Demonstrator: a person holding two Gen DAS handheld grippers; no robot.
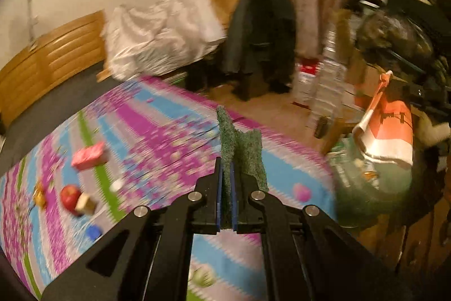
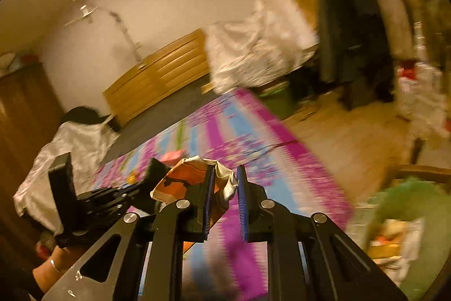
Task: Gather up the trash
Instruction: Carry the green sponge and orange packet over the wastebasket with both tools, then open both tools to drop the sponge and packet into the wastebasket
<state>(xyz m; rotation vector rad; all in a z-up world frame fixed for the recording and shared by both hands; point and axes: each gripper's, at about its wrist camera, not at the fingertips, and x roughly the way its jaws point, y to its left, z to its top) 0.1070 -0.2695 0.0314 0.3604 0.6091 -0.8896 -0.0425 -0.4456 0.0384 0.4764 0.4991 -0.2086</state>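
My left gripper (image 1: 227, 171) is shut on a green scouring pad (image 1: 243, 145), which sticks up past the pads above the patterned tablecloth (image 1: 157, 131). My right gripper (image 2: 225, 182) is shut on a crumpled orange-and-white wrapper (image 2: 186, 182). In the left wrist view that wrapper (image 1: 390, 131) hangs at the right, just over a green trash bin (image 1: 363, 188). The bin (image 2: 408, 202) shows at the lower right of the right wrist view with paper scraps inside. The left gripper's black body (image 2: 93, 202) is at the left, held by a hand (image 2: 56, 264). Both views are motion-blurred.
On the cloth lie a pink box (image 1: 88, 155), a red apple (image 1: 70, 195), a blue cap (image 1: 93, 232) and a pink blob (image 1: 301, 192). Beyond the table are a wooden bed frame (image 1: 56, 55), white bedding (image 1: 157, 27), a dark coat (image 1: 262, 30) and clutter at the right.
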